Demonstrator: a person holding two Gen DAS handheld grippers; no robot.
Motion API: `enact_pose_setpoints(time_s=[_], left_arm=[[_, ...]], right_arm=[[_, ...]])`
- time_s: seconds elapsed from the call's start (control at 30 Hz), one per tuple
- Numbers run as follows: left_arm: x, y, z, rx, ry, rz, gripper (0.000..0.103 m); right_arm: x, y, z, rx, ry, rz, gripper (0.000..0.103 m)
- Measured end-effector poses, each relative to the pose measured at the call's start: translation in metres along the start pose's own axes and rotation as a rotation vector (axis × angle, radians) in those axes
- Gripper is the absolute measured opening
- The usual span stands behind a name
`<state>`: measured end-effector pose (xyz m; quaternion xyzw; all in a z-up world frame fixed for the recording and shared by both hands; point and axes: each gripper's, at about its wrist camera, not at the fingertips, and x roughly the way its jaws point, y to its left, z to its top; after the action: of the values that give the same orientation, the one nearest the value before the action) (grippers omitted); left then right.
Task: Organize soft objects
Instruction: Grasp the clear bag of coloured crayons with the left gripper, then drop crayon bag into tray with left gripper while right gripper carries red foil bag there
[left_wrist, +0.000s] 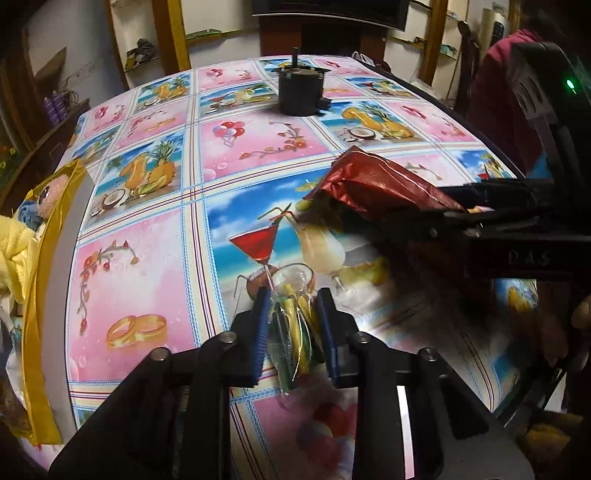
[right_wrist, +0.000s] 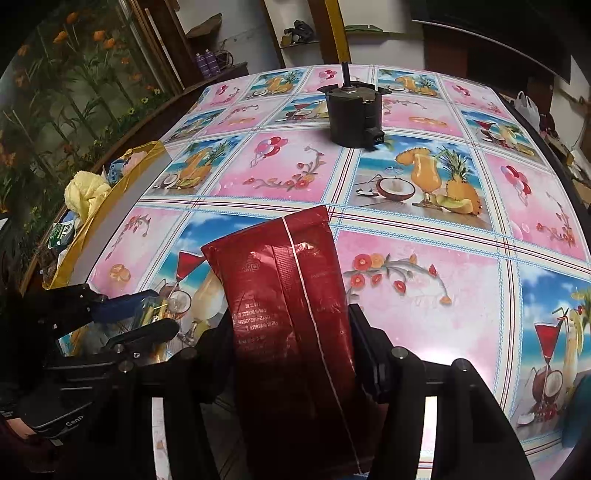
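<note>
A red foil pouch stands up from the table between the fingers of my right gripper, which is shut on its lower part. From the left wrist view the same pouch sticks out leftward from the right gripper. My left gripper points down at the table, its blue pads pressed on a small clear plastic packet with yellow and green pieces inside. That packet also shows at the lower left of the right wrist view, with the left gripper around it.
The table wears a glossy cloth of pink and beach pictures. A black motor-like cylinder stands near the far middle. A yellow-taped box at the left edge holds plush toys. A person's red sleeve is at the right.
</note>
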<state>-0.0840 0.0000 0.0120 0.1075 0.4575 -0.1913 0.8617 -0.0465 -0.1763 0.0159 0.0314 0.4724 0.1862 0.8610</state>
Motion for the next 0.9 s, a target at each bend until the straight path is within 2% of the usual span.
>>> enact_pose_setpoints(time_s=[0.13,0.37,0.53,0.77,0.9], left_arm=[[-0.004,0.001,-0.005,-0.021,-0.005,-0.03,0.019],[-0.018,0.025,-0.012,-0.151,-0.041,-0.14,0.017],[-0.049,0.054,-0.017,-0.242,-0.117,-0.184,0.016],[-0.098,0.114,-0.034,-0.396,-0.244,-0.205,0.016],[-0.13,0.152,-0.046,-0.47,-0.321,-0.188,0.016]], right_arm=[[-0.002,-0.001,-0.002,0.003,-0.005,-0.002,0.055],[-0.01,-0.004,-0.004,0.038,-0.018,0.036,0.051],[-0.017,0.006,0.001,0.028,-0.034,0.046,0.051],[-0.024,0.042,0.016,-0.037,-0.058,0.085,0.051],[-0.024,0.07,0.03,-0.081,-0.06,0.119,0.051]])
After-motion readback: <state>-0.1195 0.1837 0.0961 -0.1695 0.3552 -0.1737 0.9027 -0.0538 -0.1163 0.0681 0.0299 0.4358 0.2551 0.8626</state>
